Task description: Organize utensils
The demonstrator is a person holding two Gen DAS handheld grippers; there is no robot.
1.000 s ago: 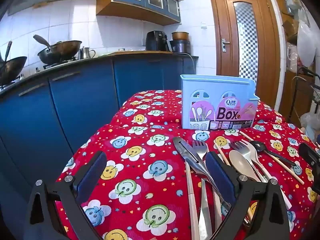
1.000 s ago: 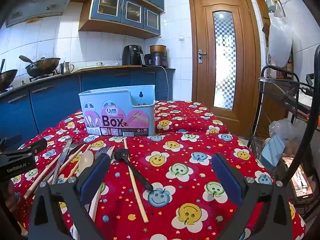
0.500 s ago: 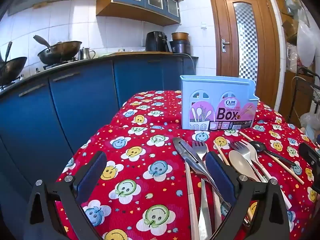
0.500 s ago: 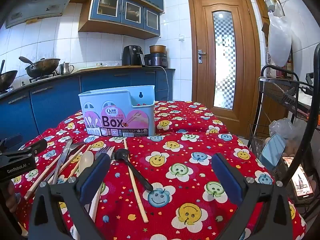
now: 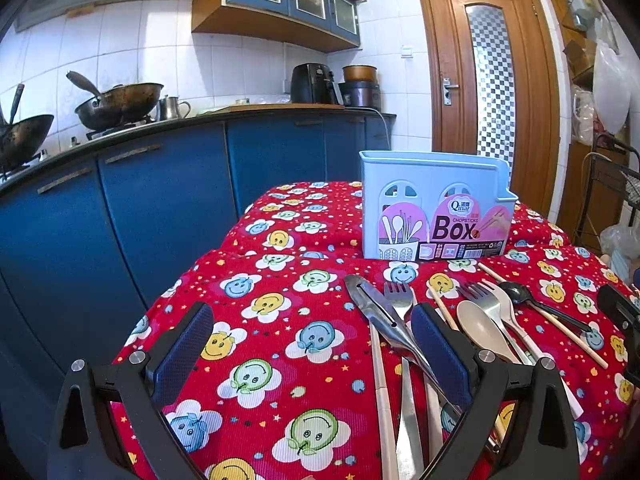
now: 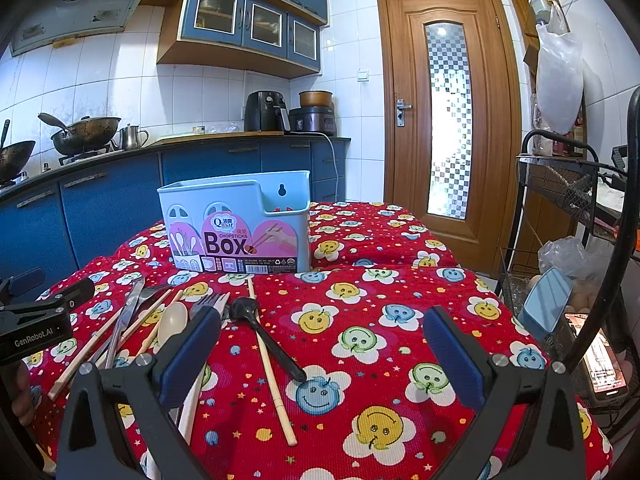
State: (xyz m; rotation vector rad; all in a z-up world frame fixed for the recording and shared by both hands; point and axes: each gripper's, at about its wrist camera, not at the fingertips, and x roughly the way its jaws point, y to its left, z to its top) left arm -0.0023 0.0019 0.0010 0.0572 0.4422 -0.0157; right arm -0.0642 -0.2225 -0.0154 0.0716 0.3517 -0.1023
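Nothing has moved since the earlier frames: left claw [image 5: 312,348] and right claw [image 6: 322,346] both hover spread wide, empty, above loose metal and plastic utensils [image 5: 440,320] before the pale-blue plastic chopstick box [image 6: 236,224] on the red smiley-print worktop [image 6: 360,340].

A home kitchen. Blue base cabinets [image 5: 160,208] run along the left of the frame under a dark counter, with blackened woks [image 5: 120,104] on a gas hob at far left. Glass-fronted wall cupboards [image 6: 248,24] hang at upper centre over white tiles, an air fryer [image 6: 266,112] (and a cooker beside it) below. A wooden door [image 6: 448,120] stands right of centre.
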